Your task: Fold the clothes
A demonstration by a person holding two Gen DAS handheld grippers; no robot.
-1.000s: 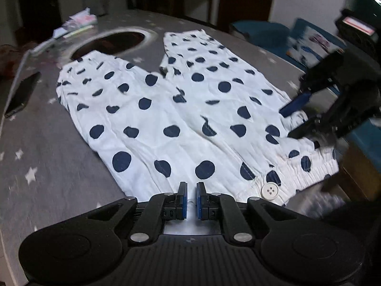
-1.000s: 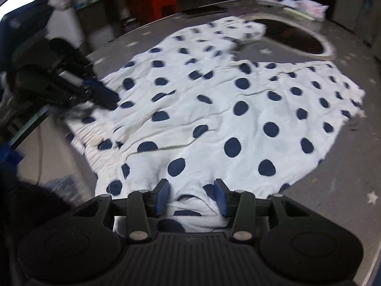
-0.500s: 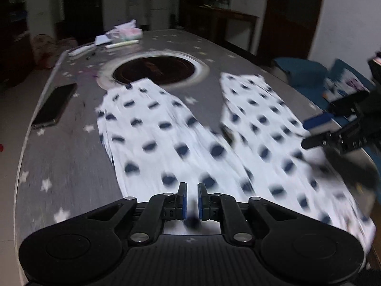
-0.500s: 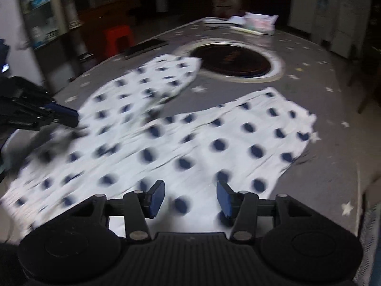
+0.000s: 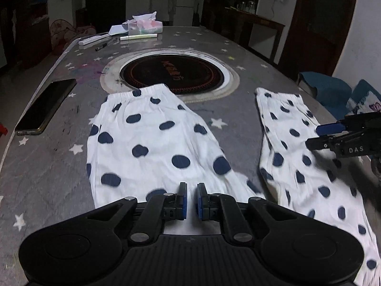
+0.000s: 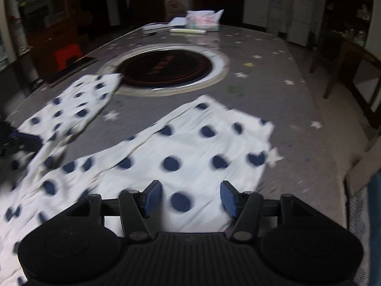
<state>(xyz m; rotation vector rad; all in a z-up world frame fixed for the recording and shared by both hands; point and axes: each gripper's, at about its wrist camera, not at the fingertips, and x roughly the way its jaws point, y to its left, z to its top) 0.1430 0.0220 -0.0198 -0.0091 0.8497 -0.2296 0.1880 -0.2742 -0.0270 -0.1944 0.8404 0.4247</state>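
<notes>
White trousers with navy dots (image 5: 152, 143) lie flat on the grey star-patterned table, legs spread apart and pointing toward the far side. My left gripper (image 5: 190, 199) hovers over the left leg near the crotch, jaws nearly closed with a narrow gap and nothing visibly between them. My right gripper (image 6: 189, 199) is open above the right leg (image 6: 190, 147), empty. The right gripper also shows in the left wrist view (image 5: 333, 133) over the right leg (image 5: 297, 157). The left gripper's tip (image 6: 21, 140) shows at the left edge of the right wrist view.
A round black hotplate (image 5: 171, 74) is set in the table's middle, just beyond the leg cuffs. A phone (image 5: 45, 107) lies at the left edge. A tissue pack (image 5: 145, 25), pens and papers sit at the far end. Blue chairs (image 5: 328, 90) stand at the right.
Both grippers have pulled back and up from the waistband end, so the views now look along the legs. The right gripper's jaws have opened wider. The trousers now lie with legs spread.
</notes>
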